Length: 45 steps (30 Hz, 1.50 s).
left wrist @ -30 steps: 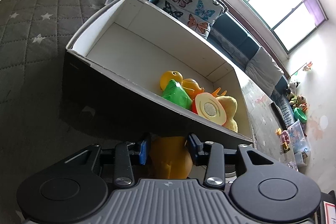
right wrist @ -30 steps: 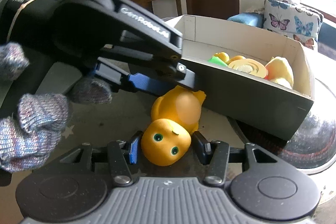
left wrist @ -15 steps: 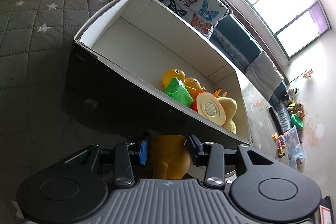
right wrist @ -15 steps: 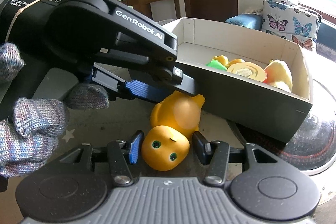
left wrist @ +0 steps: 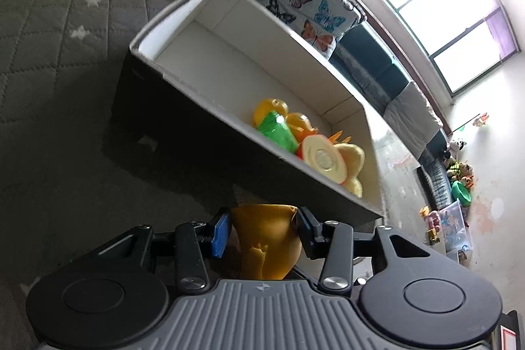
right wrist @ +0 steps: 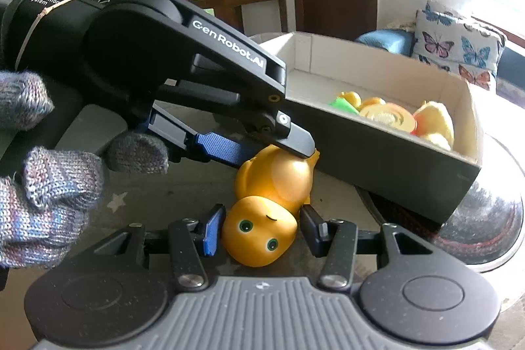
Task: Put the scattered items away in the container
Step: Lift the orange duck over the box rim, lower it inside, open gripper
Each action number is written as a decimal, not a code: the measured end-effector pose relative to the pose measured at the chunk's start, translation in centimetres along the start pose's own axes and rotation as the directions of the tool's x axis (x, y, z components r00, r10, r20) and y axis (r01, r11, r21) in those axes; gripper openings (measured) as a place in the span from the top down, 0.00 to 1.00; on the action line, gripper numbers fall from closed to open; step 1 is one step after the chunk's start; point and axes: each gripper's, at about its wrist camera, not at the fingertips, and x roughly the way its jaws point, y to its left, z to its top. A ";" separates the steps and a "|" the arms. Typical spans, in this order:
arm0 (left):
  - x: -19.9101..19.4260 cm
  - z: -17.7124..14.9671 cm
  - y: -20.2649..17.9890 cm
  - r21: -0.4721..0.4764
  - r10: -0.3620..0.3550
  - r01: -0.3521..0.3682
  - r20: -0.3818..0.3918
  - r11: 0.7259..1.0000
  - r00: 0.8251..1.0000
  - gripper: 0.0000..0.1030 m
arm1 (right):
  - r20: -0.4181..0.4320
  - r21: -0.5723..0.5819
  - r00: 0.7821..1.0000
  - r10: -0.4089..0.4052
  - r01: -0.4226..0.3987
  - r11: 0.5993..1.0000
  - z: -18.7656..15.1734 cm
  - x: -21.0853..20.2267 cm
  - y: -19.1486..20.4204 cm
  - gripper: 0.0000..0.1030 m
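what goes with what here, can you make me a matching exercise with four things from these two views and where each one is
Things:
1. orange duck toy
2. green toy
3. butterfly pillow
4. left gripper

Places:
A. behind the box
B. on the tabletop outside the box
C. closed on the duck's body
D. inside the box

Pairs: 1-B, 2-D, 3-A, 4-C

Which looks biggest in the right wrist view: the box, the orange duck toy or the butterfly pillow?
1. The box looks biggest.
2. The orange duck toy, held at both ends by the left gripper and right gripper, and the butterfly pillow look about alike. The duck is far nearer the camera, so I will not rank them.
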 end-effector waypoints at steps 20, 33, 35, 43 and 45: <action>0.3 9.5 -3.2 -0.034 -0.077 0.083 0.151 0.996 0.986 0.56 | 0.146 -0.165 0.989 -0.036 0.060 0.984 9.9 1.2 -2.3 0.52; 5.7 11.2 2.1 -0.188 -0.016 0.031 0.083 0.982 0.996 0.61 | 0.011 -0.163 0.999 0.033 -0.031 0.986 10.8 7.6 -4.5 0.52; 6.0 11.0 2.4 -0.191 -0.004 0.017 0.070 0.981 0.998 0.61 | 0.009 -0.160 0.999 0.030 -0.028 0.987 10.6 7.8 -4.5 0.52; 5.0 10.5 1.5 -0.125 0.017 -0.006 0.089 0.992 0.996 0.61 | 0.048 -0.126 0.999 0.008 -0.002 0.992 9.7 6.4 -4.6 0.52; 4.6 10.3 1.2 -0.109 0.031 -0.021 0.093 0.994 0.995 0.61 | 0.065 -0.115 0.998 0.007 0.000 0.993 9.4 5.4 -4.5 0.52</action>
